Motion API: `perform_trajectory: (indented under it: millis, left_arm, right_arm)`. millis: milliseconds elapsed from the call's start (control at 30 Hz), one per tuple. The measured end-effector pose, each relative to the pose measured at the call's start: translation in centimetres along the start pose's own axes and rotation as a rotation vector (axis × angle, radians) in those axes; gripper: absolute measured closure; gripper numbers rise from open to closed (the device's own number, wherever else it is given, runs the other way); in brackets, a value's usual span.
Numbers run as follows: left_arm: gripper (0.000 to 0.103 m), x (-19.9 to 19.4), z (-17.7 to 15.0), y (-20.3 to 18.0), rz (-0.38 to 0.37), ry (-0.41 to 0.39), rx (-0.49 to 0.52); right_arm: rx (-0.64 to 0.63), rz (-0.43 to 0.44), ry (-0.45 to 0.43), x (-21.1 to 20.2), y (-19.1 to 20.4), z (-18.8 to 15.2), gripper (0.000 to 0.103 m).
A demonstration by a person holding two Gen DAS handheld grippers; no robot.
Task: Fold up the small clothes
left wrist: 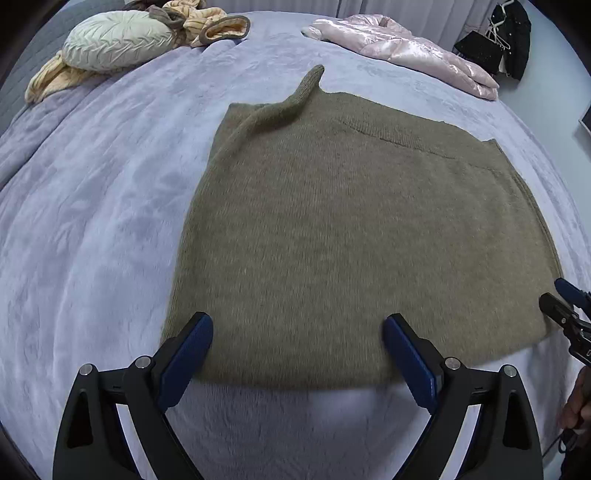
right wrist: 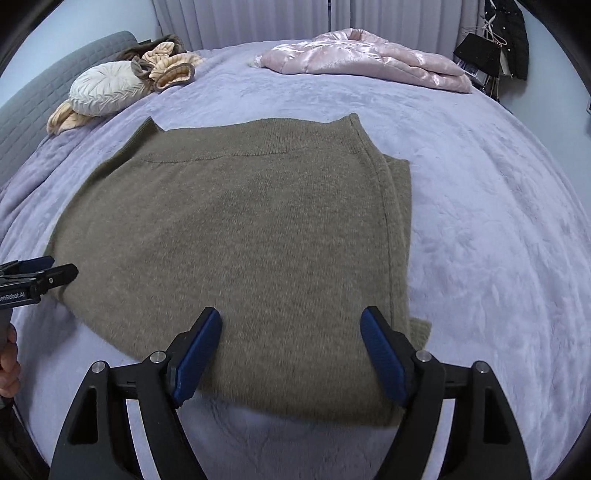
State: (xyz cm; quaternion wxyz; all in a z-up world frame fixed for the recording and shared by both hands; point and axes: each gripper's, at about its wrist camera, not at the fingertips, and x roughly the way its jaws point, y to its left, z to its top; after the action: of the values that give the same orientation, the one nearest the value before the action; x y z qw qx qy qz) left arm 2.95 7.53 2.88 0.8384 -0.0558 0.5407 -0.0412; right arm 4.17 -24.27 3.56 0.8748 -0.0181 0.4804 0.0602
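Observation:
An olive-brown knit sweater (left wrist: 351, 229) (right wrist: 240, 240) lies flat on the lilac bed cover, folded into a rough rectangle. One sleeve (left wrist: 295, 99) sticks up past its far left corner. My left gripper (left wrist: 297, 332) is open over the sweater's near edge toward the left, nothing between its blue pads. My right gripper (right wrist: 291, 328) is open over the near edge toward the right, also holding nothing. Each gripper shows at the edge of the other's view, the right gripper (left wrist: 565, 306) and the left gripper (right wrist: 40, 275).
A lilac plush bed cover (left wrist: 92, 221) spreads all around. A round cream cushion (left wrist: 114, 40) and striped peach clothes (left wrist: 207, 22) lie far left. A pink satin jacket (left wrist: 406, 48) lies far right. Dark clothes (left wrist: 509, 37) hang beyond the bed. A grey headboard (right wrist: 29, 103) stands left.

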Motion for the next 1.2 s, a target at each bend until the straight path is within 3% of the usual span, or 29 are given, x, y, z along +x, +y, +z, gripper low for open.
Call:
perform_trajectory:
  millis: [133,267,367,533,567,600,767,833,900,1100,1200]
  left_arm:
    - [0.008,-2.8,-2.7,2.6,-0.06,-0.031,-0.089]
    - [0.008,-2.8,-2.4,6.9,-0.11,-0.031,-0.233]
    - [0.008,-0.7,-1.4,9.2,-0.234,0.018,-0.315]
    - [0.008,1.5,0.4,8.8,-0.41,0.039,-0.311]
    - [0.008,2.1,0.5,8.5,-0.433,0.052,-0.305]
    - [0.001,2.5,0.5,8.2,-0.449,0.057,-0.31]
    - [0.001,3.2,1.1,8.7,-0.527,0.022,-0.381]
    - [0.01,3.2,1.5,8.5,-0.526,0.007,-0.384]
    - [0.051,3.2,1.8,8.1,-0.501,0.007,-0.361]
    - [0.067,3.2,1.8,7.8,-0.499,-0.023,-0.342]
    - [0.072,3.0,1.9,7.2,-0.457,-0.054,-0.305]
  right_arm:
    - [0.026,0.005,0.008,-2.3,-0.4,-1.6,0.022]
    - [0.083,0.034,-0.015,-4.8,-0.6,-1.2,0.022]
    - [0.065,0.029,-0.046,-6.2,0.6,0.1,0.022]
    - [0.004,0.049,-0.045,-6.7,4.0,1.8,0.022]
    - [-0.007,0.049,-0.041,-6.6,4.6,2.1,0.022]
    - [-0.018,0.046,-0.037,-6.4,5.3,2.5,0.022]
    - [-0.073,0.048,-0.014,-5.1,8.5,5.3,0.022]
    - [-0.083,0.069,0.001,-4.2,9.9,7.3,0.022]
    - [-0.089,0.095,0.028,-2.9,11.4,9.7,0.022]
    - [-0.097,0.153,0.18,2.9,16.7,17.0,0.022]
    - [-0.099,0.165,0.28,6.9,19.9,20.2,0.022]
